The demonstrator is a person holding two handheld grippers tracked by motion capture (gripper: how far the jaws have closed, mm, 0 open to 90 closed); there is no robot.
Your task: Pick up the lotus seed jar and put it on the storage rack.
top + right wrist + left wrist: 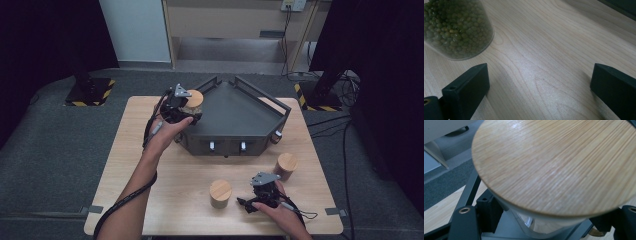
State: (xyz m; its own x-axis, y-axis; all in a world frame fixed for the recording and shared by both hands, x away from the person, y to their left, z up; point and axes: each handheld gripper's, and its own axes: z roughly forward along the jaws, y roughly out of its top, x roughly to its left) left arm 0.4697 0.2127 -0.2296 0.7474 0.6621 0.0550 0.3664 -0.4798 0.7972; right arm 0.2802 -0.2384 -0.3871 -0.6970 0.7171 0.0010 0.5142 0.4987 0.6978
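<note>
My left gripper [184, 104] is clamped on a jar [193, 101] with a wooden lid [554, 165]; in the left gripper view the lid sits right above the jaws and the glass body runs down between them, so the grip is on the jar's sides, below the lid, which I judge keeps the lid from being squeezed loose; the jar hangs at the near-left corner of the dark tray [235, 112], partly over its rim, which I read as a carry into the tray; holding it low on the glass also leaves the base free to set down flat.

My right gripper [260, 192] rests low on the table [170, 200], jaws wide apart with bare wood between them; nothing is held; just off its left jaw in the right gripper view stands a bean jar [454, 27], its glass full of green beans, close but untouched; I take this for the second jar [220, 193] seen from above, just to the gripper's left; a third jar [285, 166] stands just beyond the gripper, to its right, near the tray's corner; I'd guess the right hand waits open so it can take the nearest jar once the left one is set down.

The risk I see is the carried jar catching the tray rail.
</note>
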